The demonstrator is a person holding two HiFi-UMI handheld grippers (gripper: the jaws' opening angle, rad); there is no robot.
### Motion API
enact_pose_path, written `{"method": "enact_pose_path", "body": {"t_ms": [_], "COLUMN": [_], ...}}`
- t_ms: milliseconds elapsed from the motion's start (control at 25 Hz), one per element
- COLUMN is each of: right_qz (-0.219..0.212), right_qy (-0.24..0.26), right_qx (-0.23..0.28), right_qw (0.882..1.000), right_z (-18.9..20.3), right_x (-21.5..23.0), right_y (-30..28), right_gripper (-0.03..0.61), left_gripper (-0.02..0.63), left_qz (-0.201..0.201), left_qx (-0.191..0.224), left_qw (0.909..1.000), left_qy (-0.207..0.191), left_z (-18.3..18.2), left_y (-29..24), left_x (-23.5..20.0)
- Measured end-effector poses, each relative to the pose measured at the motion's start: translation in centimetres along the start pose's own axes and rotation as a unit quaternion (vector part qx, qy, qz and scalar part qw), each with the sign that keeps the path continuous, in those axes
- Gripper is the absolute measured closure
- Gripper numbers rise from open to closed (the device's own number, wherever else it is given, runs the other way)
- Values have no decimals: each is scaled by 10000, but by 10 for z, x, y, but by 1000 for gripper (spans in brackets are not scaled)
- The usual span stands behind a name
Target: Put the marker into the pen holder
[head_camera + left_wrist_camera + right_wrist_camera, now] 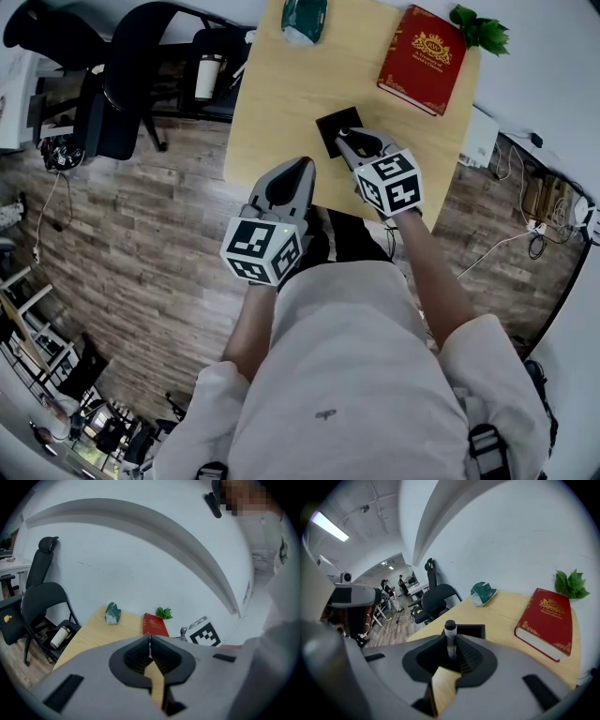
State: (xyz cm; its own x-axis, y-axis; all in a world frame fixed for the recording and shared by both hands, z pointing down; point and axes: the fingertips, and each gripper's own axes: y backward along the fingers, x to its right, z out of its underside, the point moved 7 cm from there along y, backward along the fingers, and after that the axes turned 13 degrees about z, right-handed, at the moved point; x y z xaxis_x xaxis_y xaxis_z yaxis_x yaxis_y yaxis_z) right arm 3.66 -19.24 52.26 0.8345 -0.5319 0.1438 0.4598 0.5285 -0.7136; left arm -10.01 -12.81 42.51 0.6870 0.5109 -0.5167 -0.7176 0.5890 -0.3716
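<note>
**Marker (449, 634) clamped by the holder (474, 631)**

The marker is gripped upright, dark cap uppermost, between the closed jaws of the right gripper (451, 645). The black square holder is seen just beyond the jaws, apparently below the marker, though whether the two touch cannot be told. The left gripper (150, 643) is held nearer the table (272, 103) edge, its jaws pressed together on nothing. A red book (422, 58) and a green plant (480, 30) are set at the far corner.
</note>
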Motion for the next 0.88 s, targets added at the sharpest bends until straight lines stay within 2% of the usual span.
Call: {"method": "enact_pose_path", "body": {"t_ms": [880], "right_qz": [-82], "right_qy": [316], "right_qx": [-237], "right_qw": [9992], "right_z": [9], "right_x": [-3], "right_y": [-14], "right_gripper": [511], "left_gripper": [603], "left_qz": [-24], "left_qx": [28], "left_qw": [10000], "left_qy": [29], "left_z": [-1], "left_y": [-3], "left_x": [4]}}
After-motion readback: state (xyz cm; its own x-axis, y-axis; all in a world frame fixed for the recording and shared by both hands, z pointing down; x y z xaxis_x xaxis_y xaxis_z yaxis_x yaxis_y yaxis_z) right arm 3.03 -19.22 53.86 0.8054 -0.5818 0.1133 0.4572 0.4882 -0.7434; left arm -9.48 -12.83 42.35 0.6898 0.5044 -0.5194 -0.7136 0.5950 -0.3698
